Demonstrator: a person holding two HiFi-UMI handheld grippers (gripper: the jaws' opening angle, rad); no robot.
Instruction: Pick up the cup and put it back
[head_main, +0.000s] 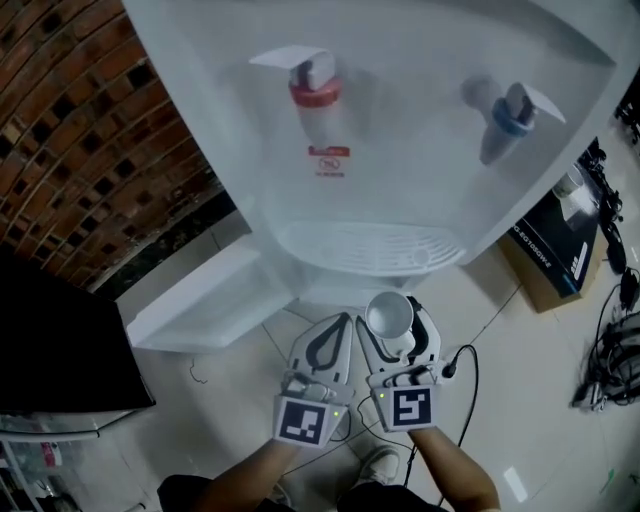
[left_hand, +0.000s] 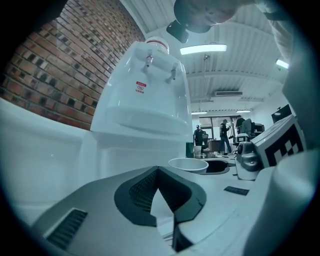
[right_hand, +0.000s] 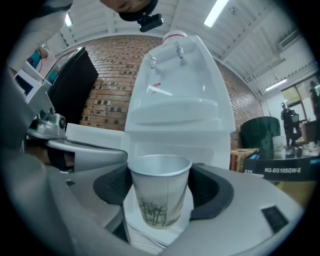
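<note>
Between the pads of the right tool, a paper cup stands upright. Its long axis is vertical, its open mouth faces up toward the head camera, and its lower wall carries a print of bare trees. The dark pads press on its left and right sides below the rim, with the jaws spread to the cup's width. The cup hangs above the tiled floor and rests on no surface.

The left tool is just beside the right one and level with it. Its jaw tips are together, with nothing between them.

Ahead of the cup is a white water dispenser, with a red tap at left and a blue tap at right. Its ribbed drip tray is near the cup but apart from it. In the right gripper view, the tray's ledge stands above the cup's rim.

To the cup's right, open floor runs up to a cardboard box and a tangle of cables. To the left, a low white ledge, a dark cabinet and a brick wall bound the space.
</note>
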